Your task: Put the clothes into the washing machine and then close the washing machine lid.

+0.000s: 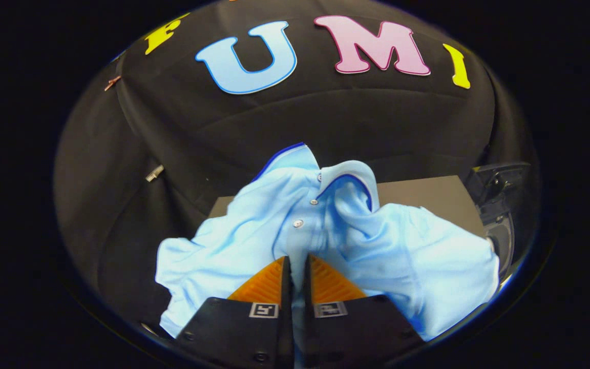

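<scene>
gripper: the gripper [297, 264] has its two fingers drawn almost together, clenched on a fold of the shirt near its button placket.
shirt: a light blue polo shirt [254, 241] with a dark-edged collar and three buttons hangs bunched from the fingers, spreading to both sides of them and ahead of them.
progress: judging by this, the garment is picked up and appears to be lifted clear; nothing is in the machine yet.
left to do: carry the shirt to the washing machine, drop it in, then close the lid.
washing machine: i cannot tell where it is; a dark object [500, 205] stands beyond the shirt to the right, too cut off to name.
surroundings: a flat grey surface [428, 197] lies behind the shirt, with the booth's black cloth wall [172, 133] beyond it.
in the way: the loose sleeves and hem hang wide, so they could likely snag on an edge or drape outside an opening.
</scene>
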Demonstrator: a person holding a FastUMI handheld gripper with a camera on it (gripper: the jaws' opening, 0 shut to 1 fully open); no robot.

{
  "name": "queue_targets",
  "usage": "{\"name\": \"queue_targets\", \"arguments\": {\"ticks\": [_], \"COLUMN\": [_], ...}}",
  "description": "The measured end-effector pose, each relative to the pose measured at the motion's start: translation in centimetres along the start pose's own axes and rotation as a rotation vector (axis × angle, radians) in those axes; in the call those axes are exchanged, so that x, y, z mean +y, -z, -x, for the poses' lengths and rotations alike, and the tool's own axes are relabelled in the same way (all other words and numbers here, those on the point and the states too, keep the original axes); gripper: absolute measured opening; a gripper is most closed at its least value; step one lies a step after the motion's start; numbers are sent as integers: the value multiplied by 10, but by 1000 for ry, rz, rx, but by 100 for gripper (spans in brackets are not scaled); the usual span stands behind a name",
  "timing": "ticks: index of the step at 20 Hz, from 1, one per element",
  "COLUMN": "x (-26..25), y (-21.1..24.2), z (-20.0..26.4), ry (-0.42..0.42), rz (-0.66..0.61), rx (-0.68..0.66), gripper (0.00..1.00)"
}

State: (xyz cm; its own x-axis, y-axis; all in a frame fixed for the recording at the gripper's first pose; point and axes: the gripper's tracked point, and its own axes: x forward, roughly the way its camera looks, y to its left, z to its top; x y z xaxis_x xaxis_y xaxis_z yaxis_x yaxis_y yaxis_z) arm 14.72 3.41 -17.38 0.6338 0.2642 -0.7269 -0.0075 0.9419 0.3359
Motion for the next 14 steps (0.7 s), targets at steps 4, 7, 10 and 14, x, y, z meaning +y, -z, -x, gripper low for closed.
{"name": "queue_targets", "arguments": {"ticks": [4,7,10,14], "x": [1,3,4,8], "y": [-1,-1,0,-12], "z": [2,4,9,31], "ry": [73,140,178,188], "rz": [90,154,163,216], "rx": [13,3,3,-68], "gripper": [9,9,9,9]}}
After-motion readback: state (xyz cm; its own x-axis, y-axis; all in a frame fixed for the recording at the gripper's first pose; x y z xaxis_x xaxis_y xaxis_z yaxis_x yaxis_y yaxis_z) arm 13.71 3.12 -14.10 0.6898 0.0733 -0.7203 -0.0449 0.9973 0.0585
